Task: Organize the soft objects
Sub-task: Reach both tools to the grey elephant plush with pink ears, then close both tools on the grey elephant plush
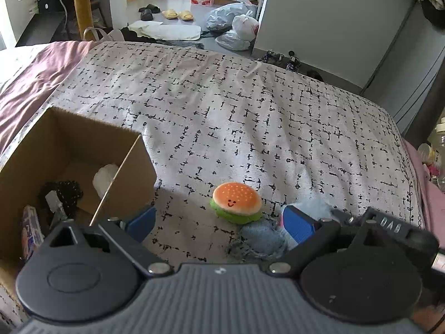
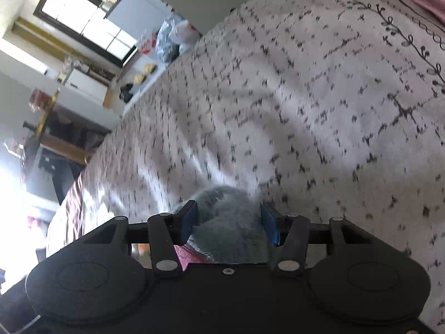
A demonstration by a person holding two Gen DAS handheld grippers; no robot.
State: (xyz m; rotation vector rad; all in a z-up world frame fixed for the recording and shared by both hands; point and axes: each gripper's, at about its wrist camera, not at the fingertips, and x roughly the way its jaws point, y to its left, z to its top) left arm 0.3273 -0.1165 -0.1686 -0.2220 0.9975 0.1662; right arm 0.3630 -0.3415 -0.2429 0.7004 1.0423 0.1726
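Observation:
A plush burger (image 1: 237, 202) with an orange bun and green lettuce lies on the patterned bedspread (image 1: 222, 111). My left gripper (image 1: 219, 222) is open and empty, its blue fingers either side of the burger and nearer me. My right gripper (image 2: 229, 222) is shut on a fluffy blue-grey soft toy (image 2: 228, 222); that toy (image 1: 261, 236) and the right gripper's black body (image 1: 389, 228) show just right of the burger in the left wrist view. An open cardboard box (image 1: 122, 167) stands at the left with a black item (image 1: 62, 194) and a white item (image 1: 104, 179) inside.
A mauve blanket (image 1: 33, 83) lies beyond the box. The bed's far edge drops to a floor with slippers (image 1: 178, 14) and plastic bags (image 1: 236, 25). Bottles (image 1: 439, 150) stand off the bed's right side. A white cabinet (image 1: 333, 14) stands behind.

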